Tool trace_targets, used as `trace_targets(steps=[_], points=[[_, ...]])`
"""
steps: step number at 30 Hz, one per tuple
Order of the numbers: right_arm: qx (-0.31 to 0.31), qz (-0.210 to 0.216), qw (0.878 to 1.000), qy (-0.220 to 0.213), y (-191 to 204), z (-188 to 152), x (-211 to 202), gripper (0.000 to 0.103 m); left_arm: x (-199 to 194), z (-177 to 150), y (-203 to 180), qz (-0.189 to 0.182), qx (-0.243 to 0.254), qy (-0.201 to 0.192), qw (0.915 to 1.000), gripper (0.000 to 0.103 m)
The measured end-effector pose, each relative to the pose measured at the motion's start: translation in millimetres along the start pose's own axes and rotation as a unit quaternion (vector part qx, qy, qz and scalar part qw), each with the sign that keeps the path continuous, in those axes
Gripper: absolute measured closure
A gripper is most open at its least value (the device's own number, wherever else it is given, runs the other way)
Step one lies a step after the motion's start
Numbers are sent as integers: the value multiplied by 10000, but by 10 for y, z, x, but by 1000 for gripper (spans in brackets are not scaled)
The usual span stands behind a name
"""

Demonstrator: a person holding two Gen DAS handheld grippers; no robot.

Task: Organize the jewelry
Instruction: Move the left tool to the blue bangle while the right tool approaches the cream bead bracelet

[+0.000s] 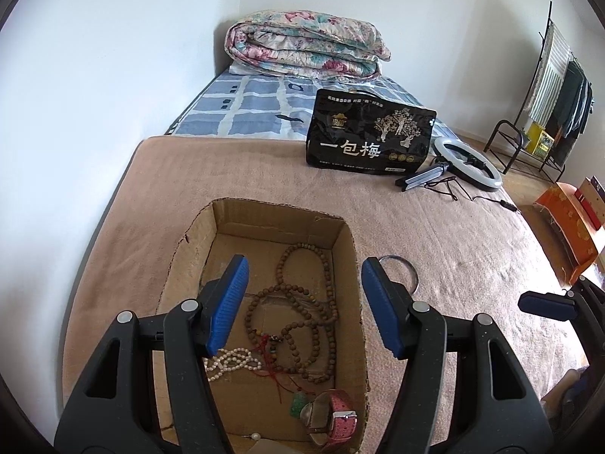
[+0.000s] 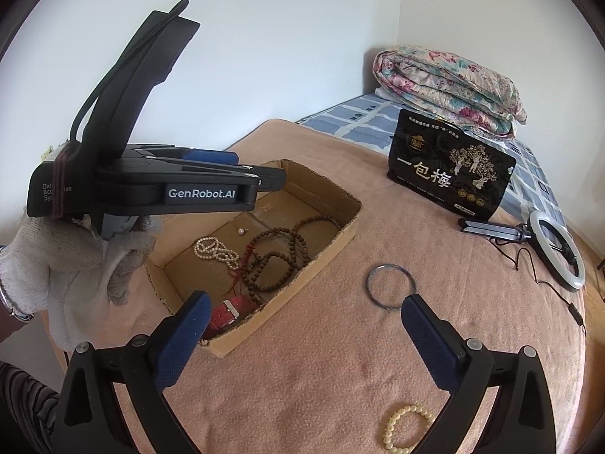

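Observation:
An open cardboard box (image 1: 342,234) (image 2: 325,257) lies on the tan blanket. It holds brown bead strings (image 1: 306,302) (image 2: 278,261), a white pearl strand (image 1: 230,363) (image 2: 213,249), a pink-strapped watch (image 1: 340,418) (image 2: 228,312), a green pendant on red cord (image 1: 298,403) and a loose pearl (image 2: 241,231). My left gripper (image 1: 304,280) is open and empty above the box; it shows in the right wrist view (image 2: 242,166). My right gripper (image 2: 302,304) is open and empty right of the box. A metal bangle (image 2: 391,285) (image 1: 401,268) lies beside the box. A cream bead bracelet (image 2: 406,429) lies nearer.
A black printed bag (image 1: 372,134) (image 2: 452,174) stands further back. A ring light with a cable (image 1: 470,162) (image 2: 556,249) lies right of it. A folded floral quilt (image 1: 306,43) lies on the checked sheet. A clothes rack (image 1: 548,90) stands at the right.

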State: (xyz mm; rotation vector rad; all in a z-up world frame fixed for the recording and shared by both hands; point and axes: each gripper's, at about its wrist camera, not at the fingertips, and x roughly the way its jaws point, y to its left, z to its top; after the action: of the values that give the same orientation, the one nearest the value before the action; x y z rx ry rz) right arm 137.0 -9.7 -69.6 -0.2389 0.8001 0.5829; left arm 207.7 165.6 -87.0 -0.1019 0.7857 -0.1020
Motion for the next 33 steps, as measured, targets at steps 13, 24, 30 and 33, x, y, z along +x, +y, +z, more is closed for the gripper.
trace_targets(steps=[13, 24, 30, 33], points=[[346, -334, 9987, 160, -699, -367, -240, 1, 46, 32, -584, -445, 332, 52, 9984, 39], [894, -442, 9938, 483, -1304, -780, -244, 1, 358, -71, -1154, -774, 466, 470, 9948, 39], [924, -380, 9933, 585, -1407, -962, -186, 1, 662, -230, -1425, -676, 542, 847, 9926, 38], [916, -308, 9930, 677, -1416, -1045, -132, 1, 820, -300, -1466, -564, 481, 963, 9926, 36]])
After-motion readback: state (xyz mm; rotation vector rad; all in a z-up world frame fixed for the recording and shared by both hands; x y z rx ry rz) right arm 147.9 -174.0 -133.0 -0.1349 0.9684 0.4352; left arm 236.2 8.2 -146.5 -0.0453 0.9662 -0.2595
